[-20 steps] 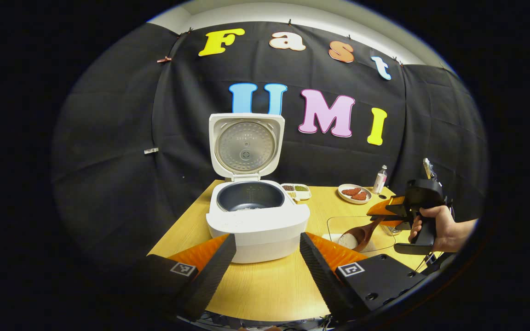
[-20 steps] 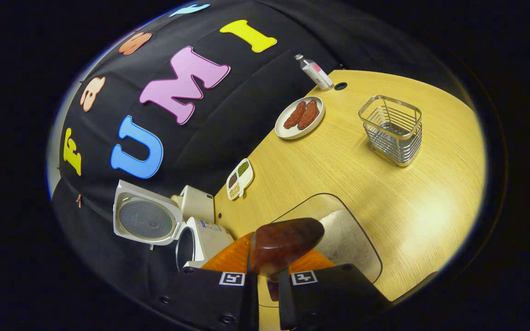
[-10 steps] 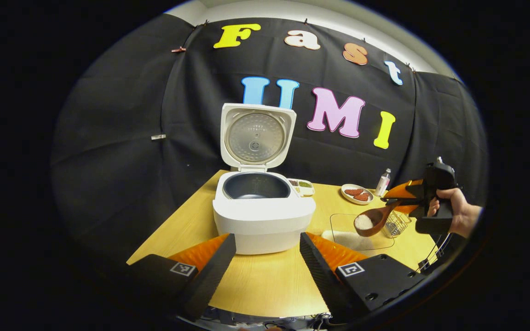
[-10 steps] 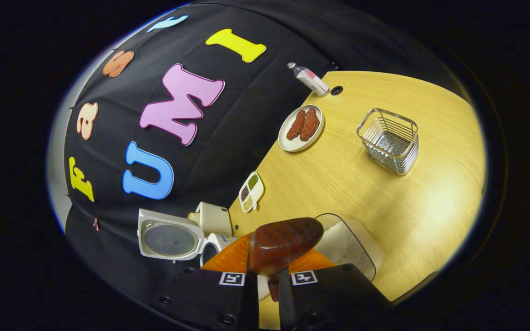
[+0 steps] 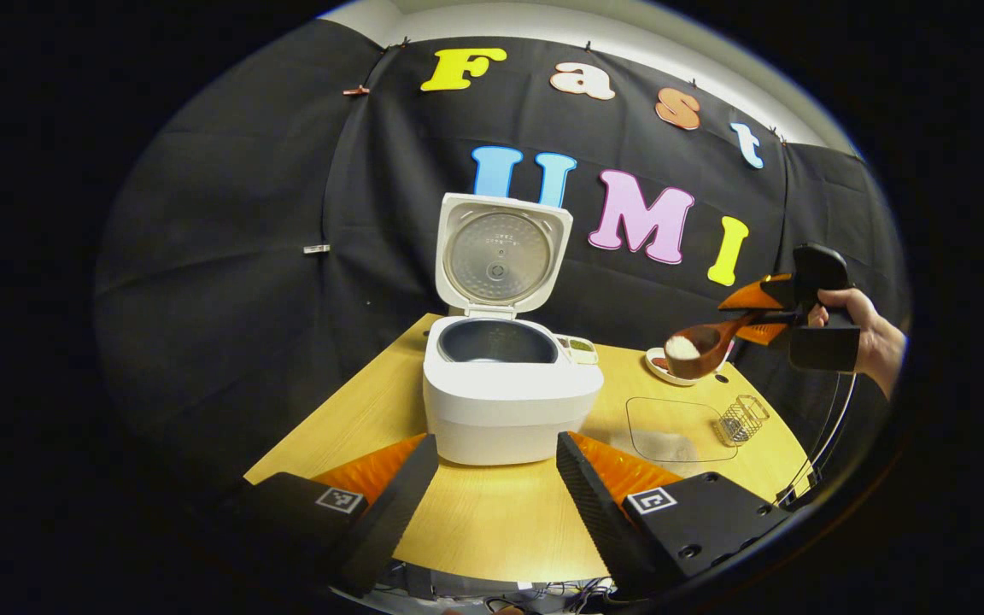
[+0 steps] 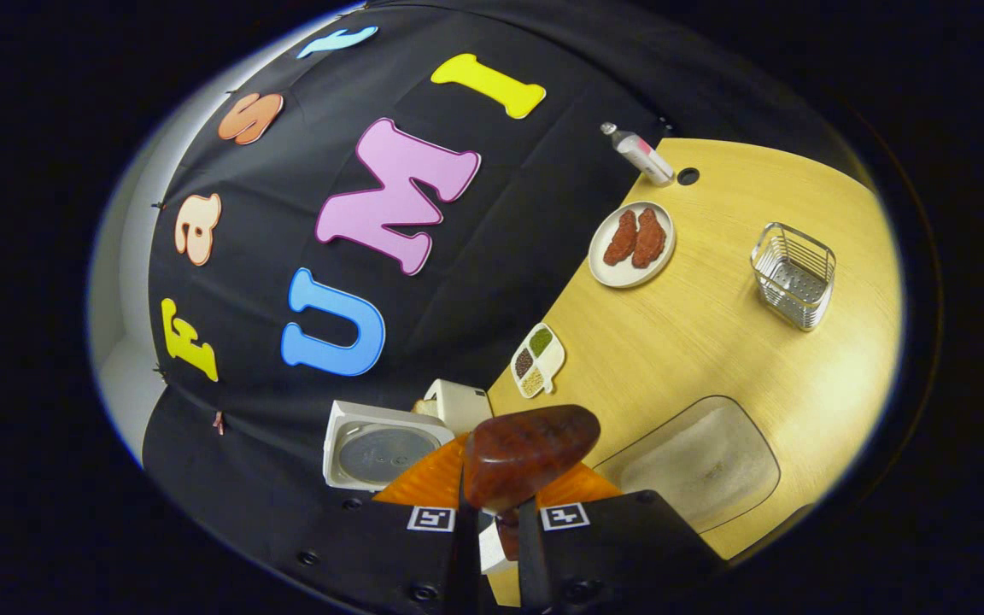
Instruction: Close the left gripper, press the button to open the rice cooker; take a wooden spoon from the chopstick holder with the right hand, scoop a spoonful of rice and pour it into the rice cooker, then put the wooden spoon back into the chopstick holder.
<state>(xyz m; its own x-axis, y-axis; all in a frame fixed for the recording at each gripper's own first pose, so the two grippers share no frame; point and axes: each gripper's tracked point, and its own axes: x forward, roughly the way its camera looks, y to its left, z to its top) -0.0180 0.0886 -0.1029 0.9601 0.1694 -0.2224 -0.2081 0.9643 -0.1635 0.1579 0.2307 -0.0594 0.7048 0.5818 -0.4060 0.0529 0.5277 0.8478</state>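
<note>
In the left gripper view, we see the left tongs spread open above the tabletop, with the open rice cooker just ahead. Farther right, the right tongs grip a wooden spoon heaped with rice.

In the right gripper view, the right tongs clamp the spoon's handle; the chopstick holder stands well ahead, apparently empty.
</note>
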